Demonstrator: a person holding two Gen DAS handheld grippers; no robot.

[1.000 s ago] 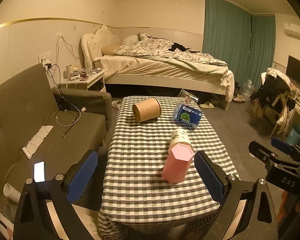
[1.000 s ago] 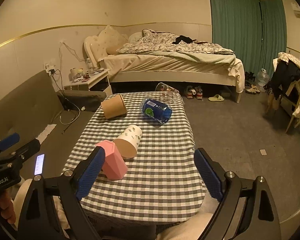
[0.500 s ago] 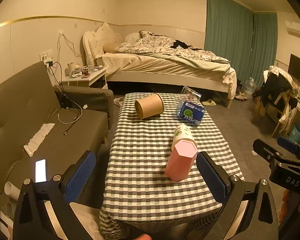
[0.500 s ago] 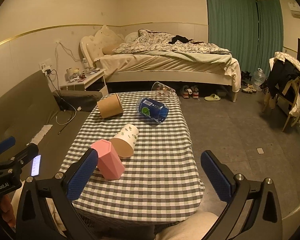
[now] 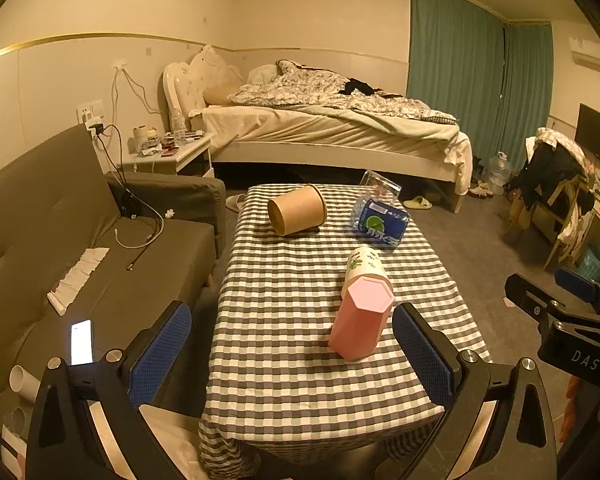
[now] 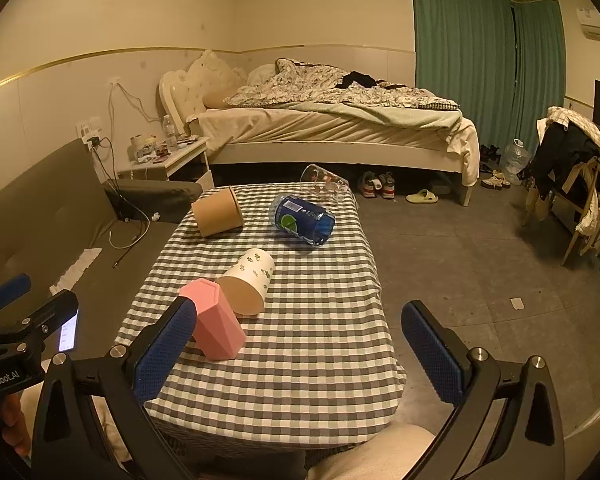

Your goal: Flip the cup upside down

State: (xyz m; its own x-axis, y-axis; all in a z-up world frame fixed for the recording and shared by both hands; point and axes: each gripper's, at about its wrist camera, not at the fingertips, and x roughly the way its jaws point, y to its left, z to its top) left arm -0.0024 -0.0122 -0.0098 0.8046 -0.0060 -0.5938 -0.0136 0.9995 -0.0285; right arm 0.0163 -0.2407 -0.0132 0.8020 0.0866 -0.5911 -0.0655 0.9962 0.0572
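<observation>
Several cups lie on their sides on the checked table (image 5: 284, 320): a pink hexagonal cup (image 5: 360, 322) (image 6: 214, 326) nearest me, a white leaf-print paper cup (image 5: 365, 266) (image 6: 248, 282) touching it, a brown paper cup (image 5: 298, 216) (image 6: 218, 216), a blue-label clear cup (image 5: 380, 222) (image 6: 304, 220) and a clear glass (image 5: 380, 184) (image 6: 324, 182) at the far edge. My left gripper (image 5: 292, 354) is open and empty, above the table's near edge, left of the pink cup. My right gripper (image 6: 300, 354) is open and empty, right of the pink cup.
A grey sofa (image 5: 80, 248) with a lit phone (image 5: 81, 342) and cables stands left of the table. A bed (image 5: 332, 132) and a cluttered nightstand (image 5: 168, 152) are behind it. Bare floor (image 6: 480, 260) and a chair with clothes (image 6: 572, 168) lie to the right.
Both grippers have drawn back and risen slightly, so the table and cups look a little farther off. The cups have not moved. Both grippers stay open.
</observation>
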